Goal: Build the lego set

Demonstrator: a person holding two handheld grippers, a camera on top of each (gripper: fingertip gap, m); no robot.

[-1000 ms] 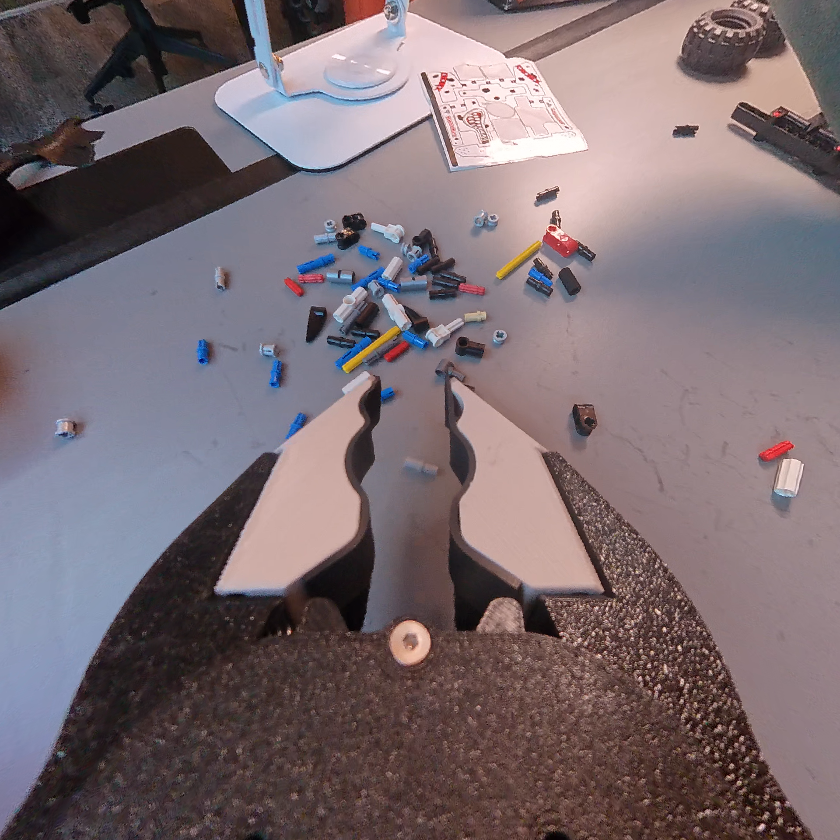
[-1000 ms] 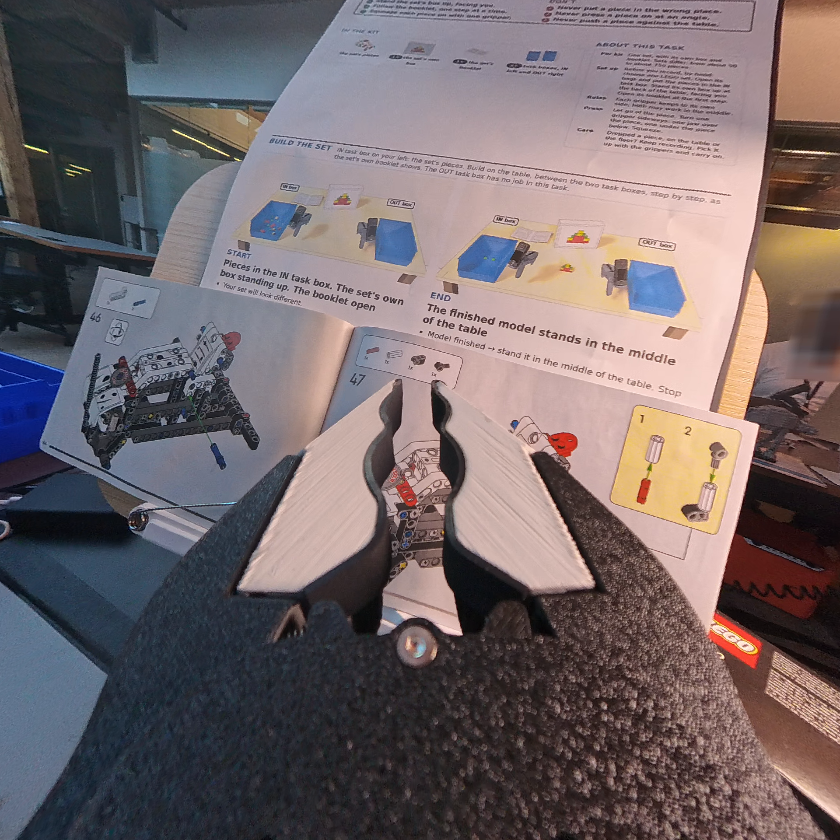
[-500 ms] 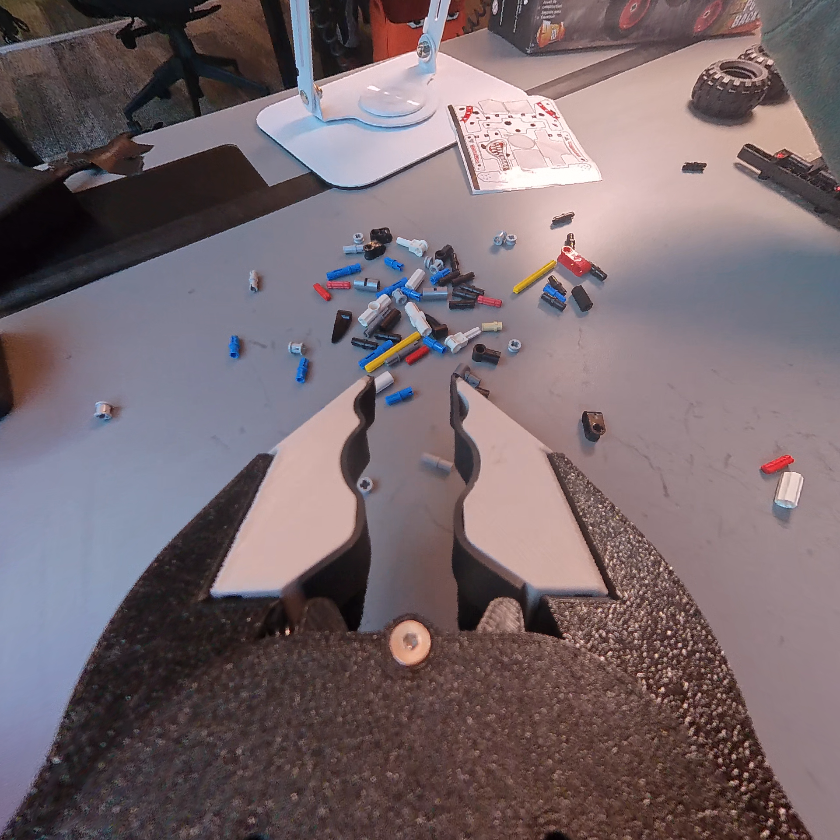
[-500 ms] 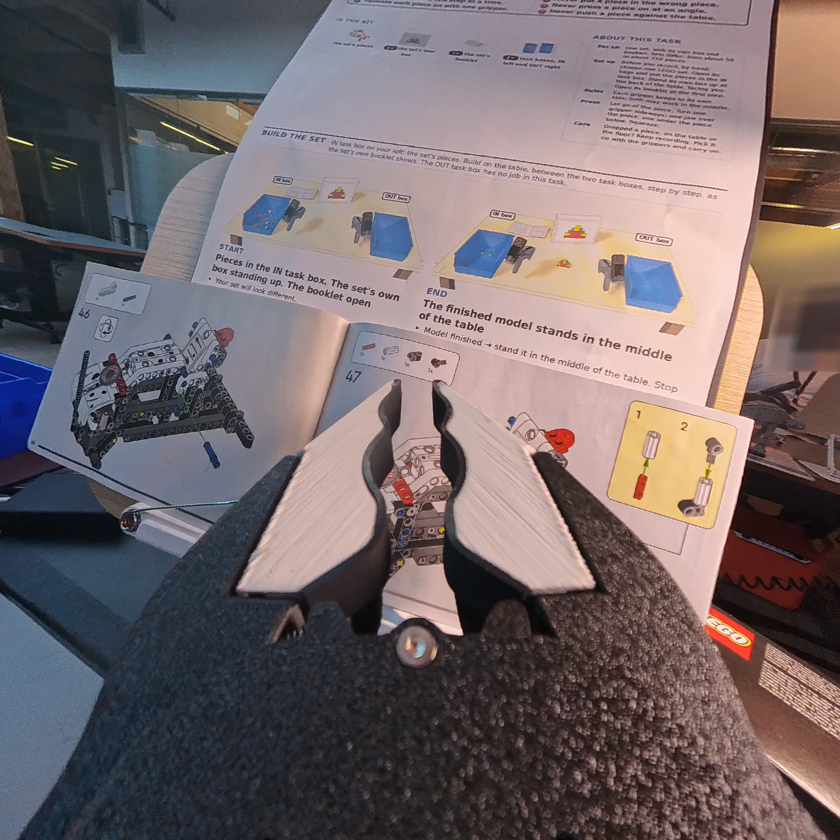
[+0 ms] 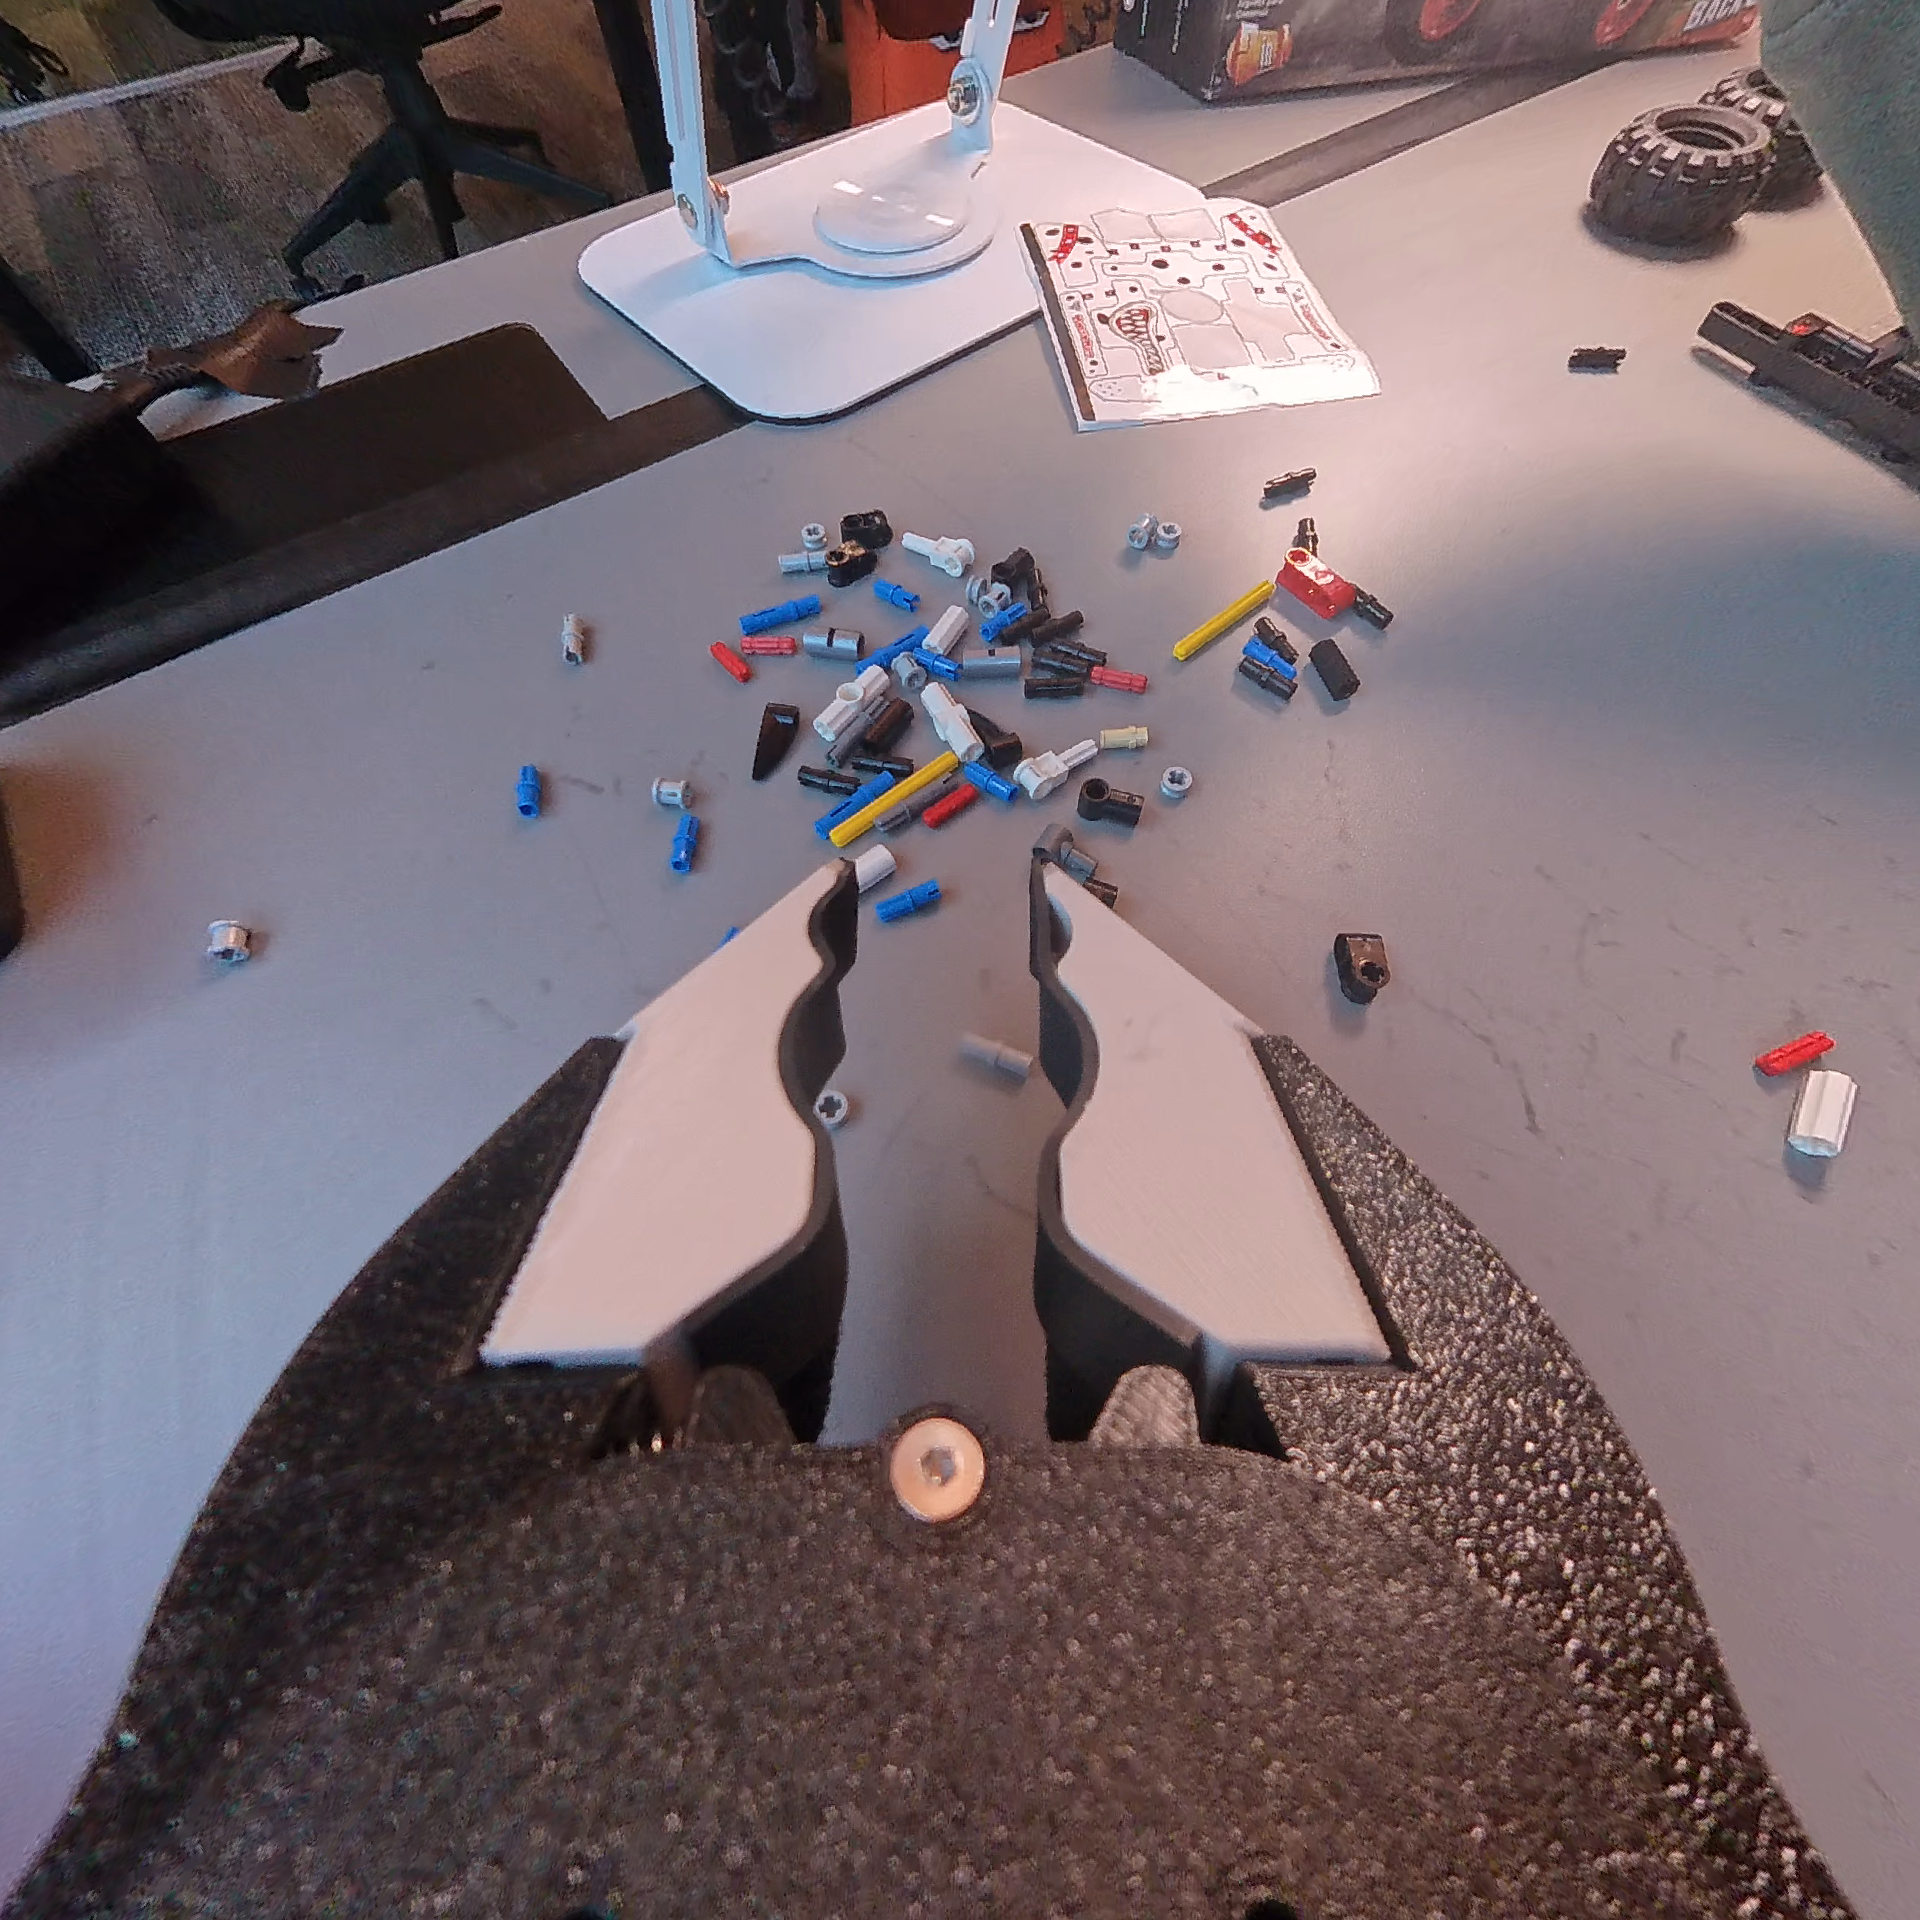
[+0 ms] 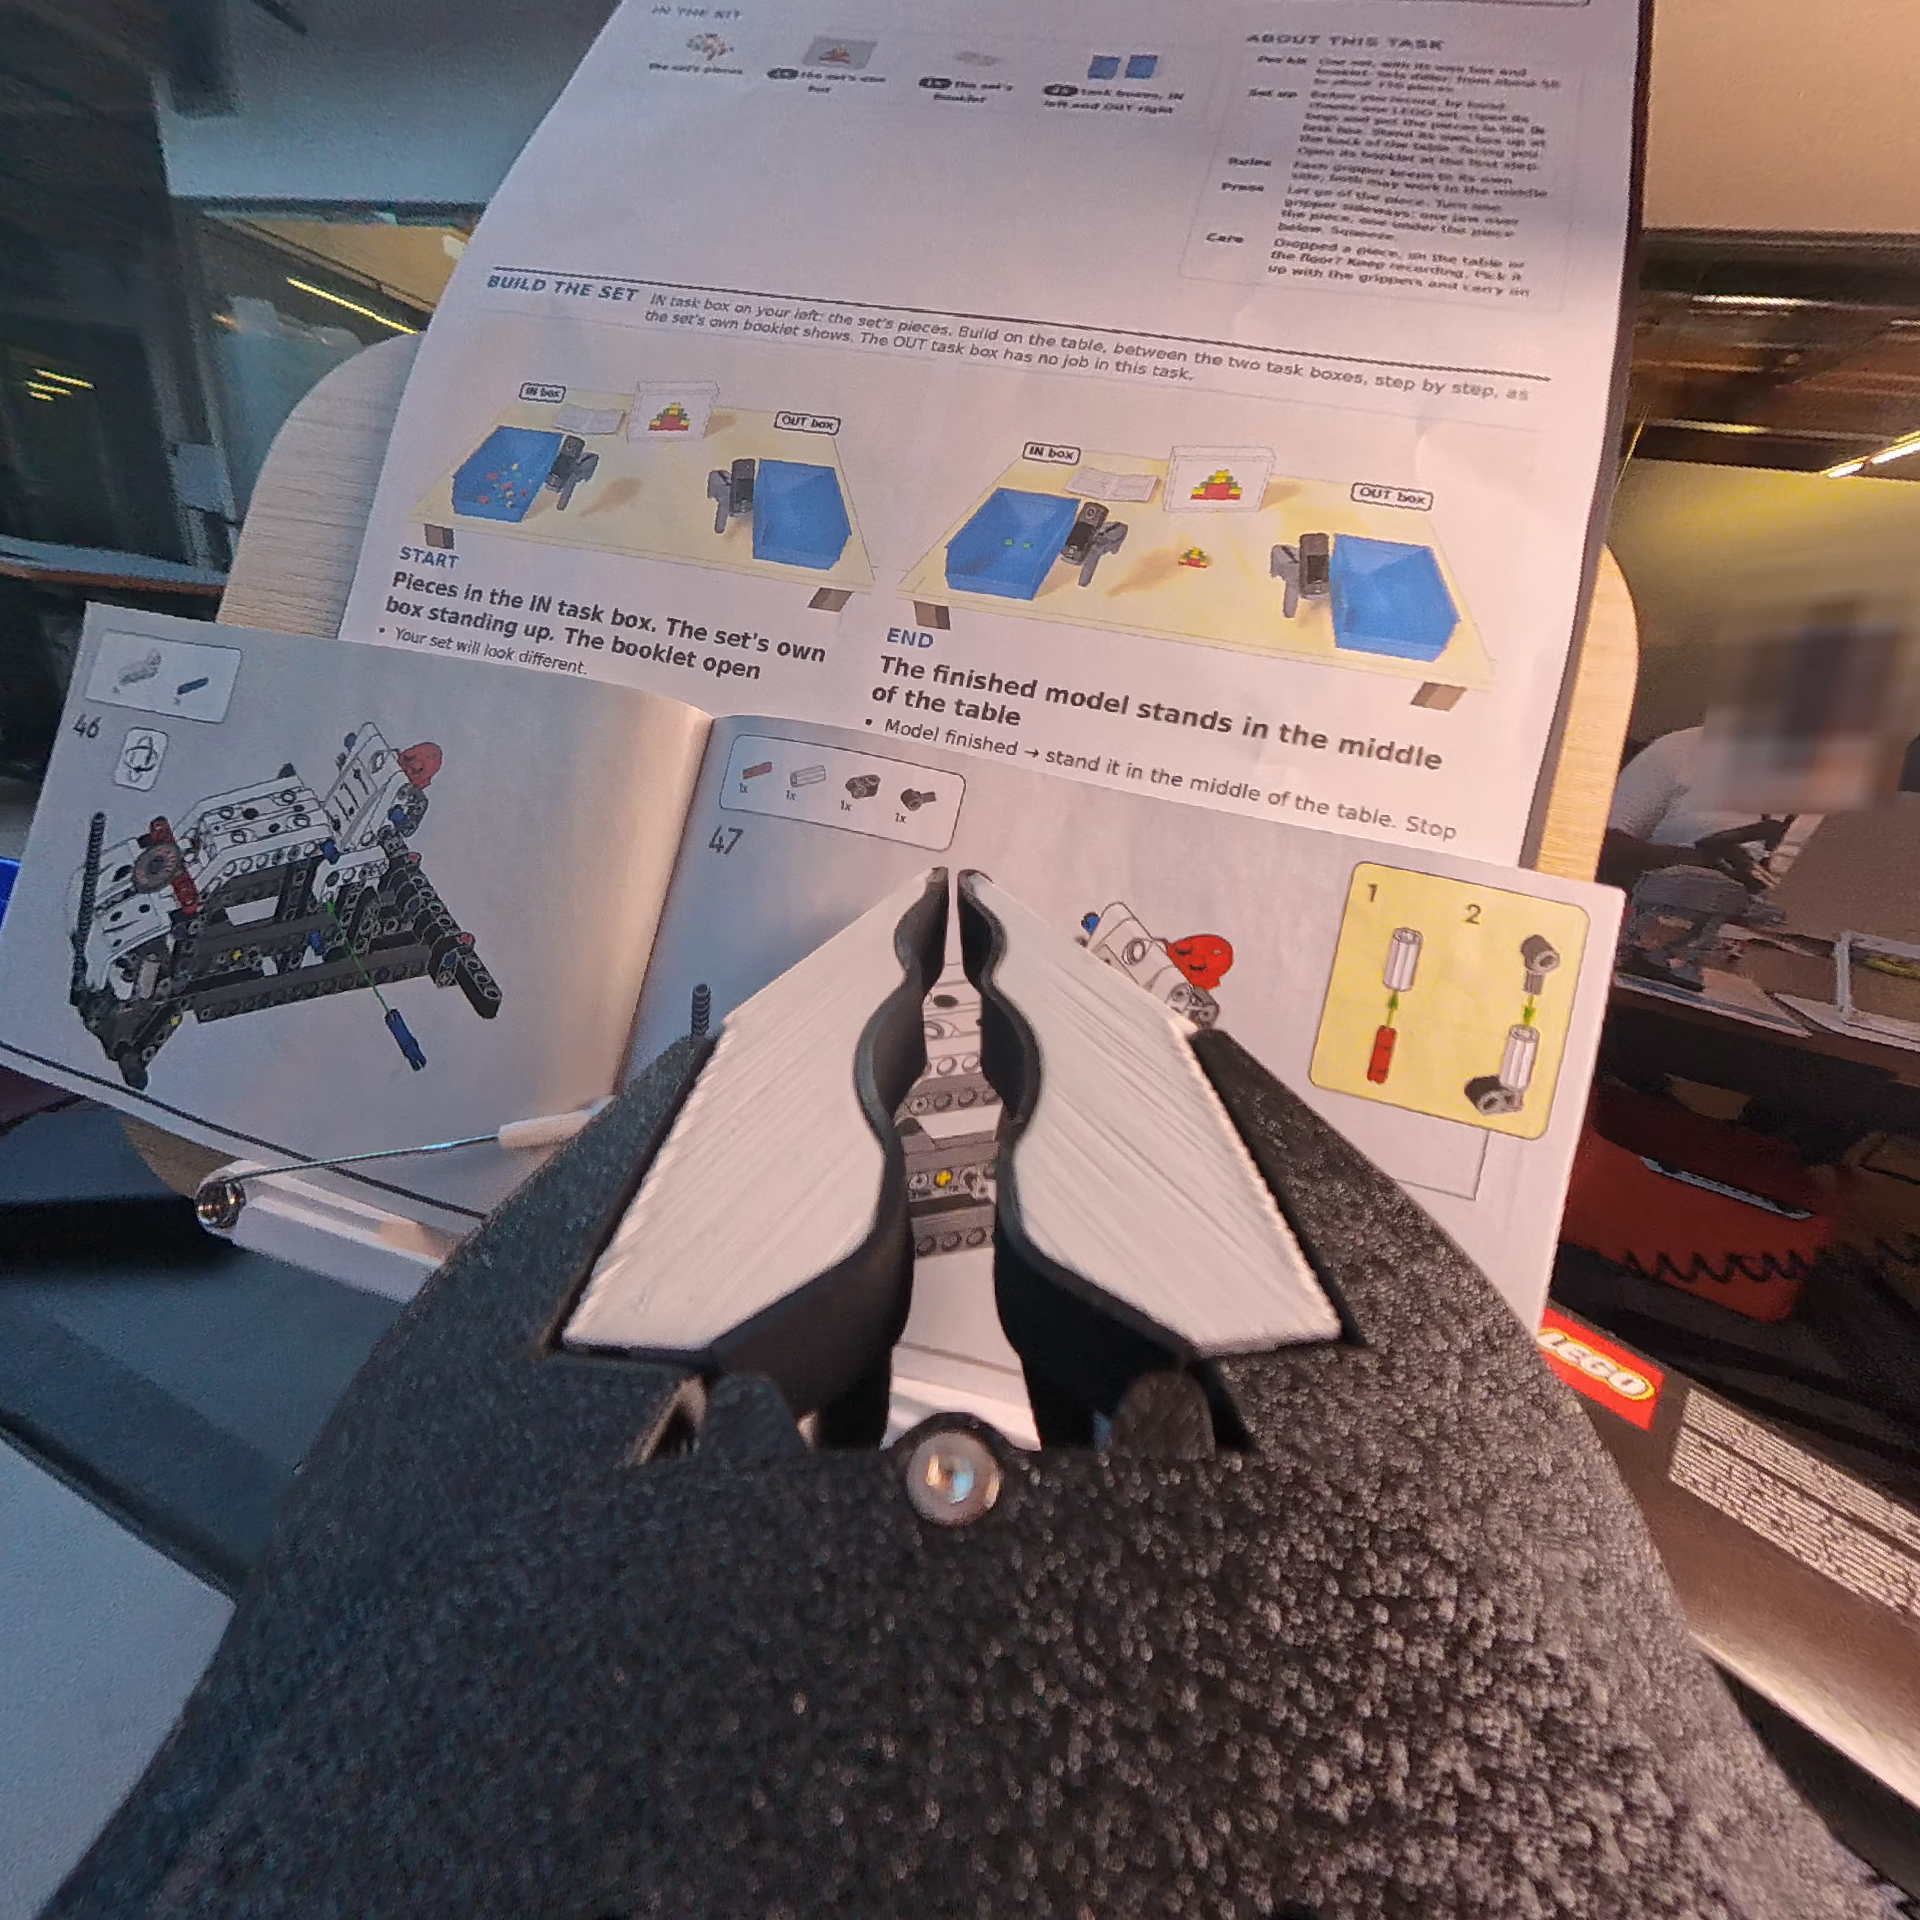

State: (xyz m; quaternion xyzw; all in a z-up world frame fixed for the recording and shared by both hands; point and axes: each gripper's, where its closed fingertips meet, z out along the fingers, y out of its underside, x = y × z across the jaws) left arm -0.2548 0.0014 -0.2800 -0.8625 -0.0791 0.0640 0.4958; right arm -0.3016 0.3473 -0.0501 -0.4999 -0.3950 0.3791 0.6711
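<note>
In the left wrist view, a scatter of small pins, axles and connectors in blue, black, grey, red and yellow lies on the grey table. My left gripper is open and empty, held above the near edge of the scatter. A grey pin and a small grey bush lie on the table between its fingers. In the right wrist view, my right gripper is shut with nothing in it, raised in front of the open instruction booklet on its stand.
A sticker sheet, a white stand base, black tyres and a black built section lie at the far side. A red pin and a white connector lie at right. A printed task sheet stands behind the booklet. The left gripper's tips are roughly 40 centimeters from the right gripper's. To the white connector: left tips about 15 centimeters, right tips about 50 centimeters.
My left gripper has drawn back and risen a little, and its fingers have spread wider. My right gripper has closed from a narrow gap to shut and moved closer to the booklet.
</note>
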